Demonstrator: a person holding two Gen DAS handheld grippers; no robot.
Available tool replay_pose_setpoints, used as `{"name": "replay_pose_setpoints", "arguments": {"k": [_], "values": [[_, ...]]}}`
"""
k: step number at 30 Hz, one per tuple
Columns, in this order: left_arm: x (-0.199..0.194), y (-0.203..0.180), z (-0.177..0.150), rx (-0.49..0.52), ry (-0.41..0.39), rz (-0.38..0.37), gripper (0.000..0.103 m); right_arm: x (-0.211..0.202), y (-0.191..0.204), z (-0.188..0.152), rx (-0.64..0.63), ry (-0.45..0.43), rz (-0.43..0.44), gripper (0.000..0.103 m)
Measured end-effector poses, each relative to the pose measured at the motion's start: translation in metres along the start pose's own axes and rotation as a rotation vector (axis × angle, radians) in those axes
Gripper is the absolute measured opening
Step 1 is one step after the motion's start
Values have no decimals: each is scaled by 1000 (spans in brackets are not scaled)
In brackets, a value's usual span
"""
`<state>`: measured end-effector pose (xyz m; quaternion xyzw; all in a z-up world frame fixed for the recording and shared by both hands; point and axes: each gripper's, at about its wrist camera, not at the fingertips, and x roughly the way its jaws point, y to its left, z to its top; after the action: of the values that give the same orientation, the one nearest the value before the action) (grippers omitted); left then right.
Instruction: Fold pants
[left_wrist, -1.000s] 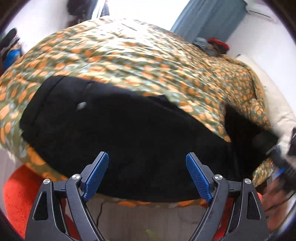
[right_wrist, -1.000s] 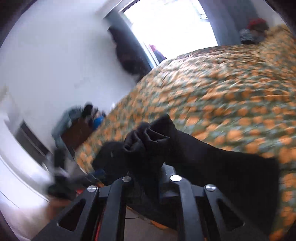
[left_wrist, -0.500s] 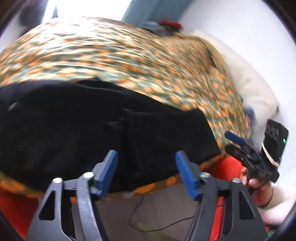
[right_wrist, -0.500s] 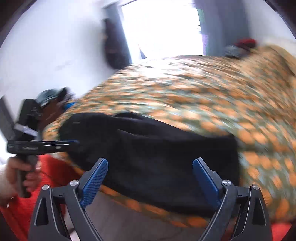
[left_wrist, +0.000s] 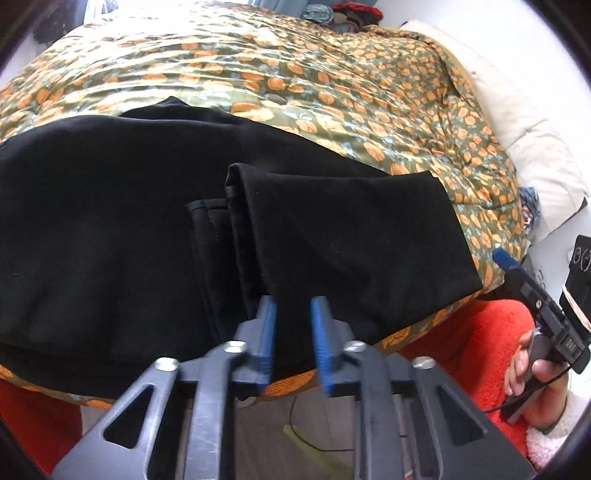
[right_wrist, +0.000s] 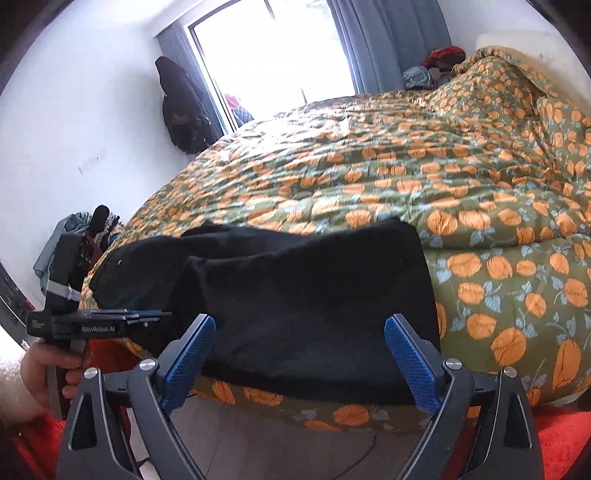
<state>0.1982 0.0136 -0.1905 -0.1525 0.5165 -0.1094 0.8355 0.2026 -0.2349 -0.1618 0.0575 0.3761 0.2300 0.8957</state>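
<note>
left tool (left_wrist: 292, 328) nearly pressed together (grip on pants (left_wrist: 155, 229) unclear) | right tool (right_wrist: 297, 358) spread

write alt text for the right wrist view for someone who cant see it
Black pants, folded over on themselves, lie at the near edge of a bed with an orange-and-green floral quilt. The right gripper hangs open just in front of them, blue fingers spread wide. At left, a hand holds the left gripper beside the pants; a bright window is behind.
</note>
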Motion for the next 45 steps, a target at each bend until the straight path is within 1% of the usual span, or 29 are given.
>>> {"name": "replay_pose_setpoints", "arguments": {"k": [3, 7, 9, 10, 11, 12, 13, 14, 15, 17, 21, 23, 24, 25, 26, 27, 28, 30, 32, 33, 35, 37, 39, 40, 41, 42, 43, 44, 45], "values": [[-9, -3, -7, -7, -3, 7, 7, 1, 1, 2, -8, -11, -10, 93], [-3, 12, -16, -54, 28, 28, 8, 27, -8, -4, 32, 93, -4, 93], [-6, 17, -15, -91, 33, -11, 12, 36, -11, -7, 46, 129, 1, 93], [-10, 16, -14, -91, 26, -21, 19, 38, -12, -7, 45, 133, -3, 93], [-15, 15, -13, -83, 13, -26, 33, 39, -12, -7, 45, 133, -7, 93], [-21, 12, -10, -73, -14, -21, 44, 38, -13, -7, 48, 130, -6, 93], [-28, 12, -7, -63, -50, -10, 62, 38, -14, -7, 51, 127, -6, 93], [-30, 13, -3, -58, -69, -1, 68, 37, -14, -8, 53, 123, -6, 93], [-28, 15, 1, -56, -69, 11, 68, 37, -15, -7, 59, 119, -8, 93], [-16, 19, 10, -54, -32, 26, 66, 37, -18, -7, 74, 116, -7, 93], [18, 18, 18, -11, 54, 98, 56, 37, -19, -5, 85, 113, -4, 93], [22, 15, 20, 3, 52, 123, 54, 34, -18, -4, 84, 98, -2, 93], [23, 12, 21, 10, 52, 128, 50, 31, -18, -3, 83, 87, -2, 93], [23, 11, 23, 15, 54, 120, 30, 29, -19, -2, 83, 74, -4, 93], [25, 9, 25, 15, 57, 103, 17, 27, -19, -1, 86, 64, -6, 93], [24, 5, 27, 13, 53, 86, 13, 24, -21, -1, 91, 53, -8, 93], [21, 0, 31, 19, 44, 69, 11, 23, -23, 0, 101, 42, -8, 93], [6, -19, 40, 83, -25, 36, 10, 18, -28, 2, 126, 15, -9, 93], [-10, -35, 49, 154, -97, 32, 10, 8, -34, 6, 147, -32, -16, 93], [-13, -36, 52, 166, -108, 31, 10, 3, -36, 8, 152, -56, -21, 93], [-7, -26, 55, 152, -81, 39, 11, -13, -45, 17, 162, -126, -49, 93], [15, -2, 49, 101, -5, 52, 11, -21, -59, 33, 180, -147, -43, 93], [28, 13, 41, 70, 28, 64, 12, -14, -72, 46, 208, -102, 40, 92], [29, 16, 38, 60, 23, 57, 12, 1, -78, 49, 225, -29, 129, 92], [27, 17, 36, 55, 7, 52, 13, 24, -83, 45, 253, 91, 225, 91], [26, 16, 36, 57, 4, 57, 13, 39, -87, 40, 273, 164, 260, 89], [26, 15, 36, 59, 3, 61, 14, 66, -90, 25, 295, 297, 250, 80], [26, 15, 36, 63, 3, 63, 14, 84, -91, 13, 269, 404, 184, 69], [26, 14, 37, 67, 3, 68, 14, 88, -87, 14, 214, 417, 160, 67]]}}
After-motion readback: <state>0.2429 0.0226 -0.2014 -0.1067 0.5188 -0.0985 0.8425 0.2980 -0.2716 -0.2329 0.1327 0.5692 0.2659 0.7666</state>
